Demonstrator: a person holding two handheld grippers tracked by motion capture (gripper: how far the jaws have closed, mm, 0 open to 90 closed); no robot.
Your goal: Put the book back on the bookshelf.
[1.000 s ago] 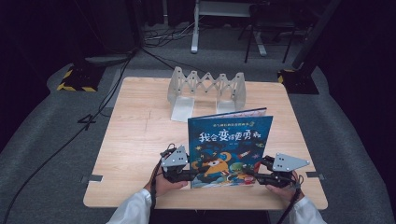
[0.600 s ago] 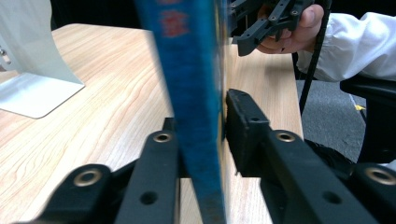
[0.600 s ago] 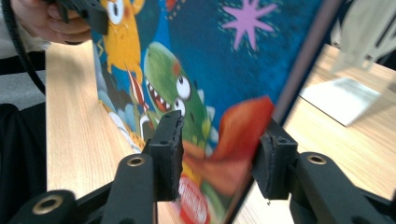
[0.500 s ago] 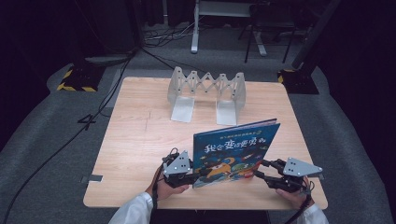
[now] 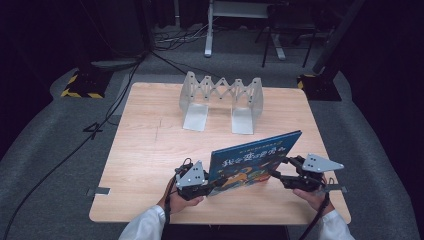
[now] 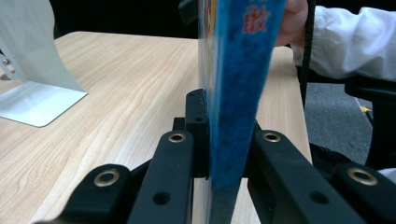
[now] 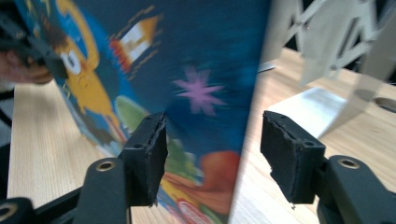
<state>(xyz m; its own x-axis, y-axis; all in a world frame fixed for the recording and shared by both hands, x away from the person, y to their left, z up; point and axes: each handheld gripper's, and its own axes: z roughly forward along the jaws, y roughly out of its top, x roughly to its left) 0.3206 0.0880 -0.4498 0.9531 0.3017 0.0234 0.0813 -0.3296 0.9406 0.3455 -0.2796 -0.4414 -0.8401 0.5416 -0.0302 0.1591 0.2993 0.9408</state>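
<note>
A blue picture book stands tilted on its lower edge near the table's front. My left gripper is shut on its lower left corner. In the left gripper view both black jaws press the book's edge from either side. My right gripper is at the book's right edge, and its jaws have just been opening. In the right gripper view the cover sits between the parted pads without either pressing on it, so my right gripper is open.
A white accordion-style metal book rack stands at the back of the wooden table, with bare wood between it and the book. Its base plate shows in the left gripper view. Grey floor, cables and stands surround the table.
The book has tipped up from facing the camera to standing more on edge, its top slanting up to the right. The right gripper's jaws have parted and it shifted slightly right.
</note>
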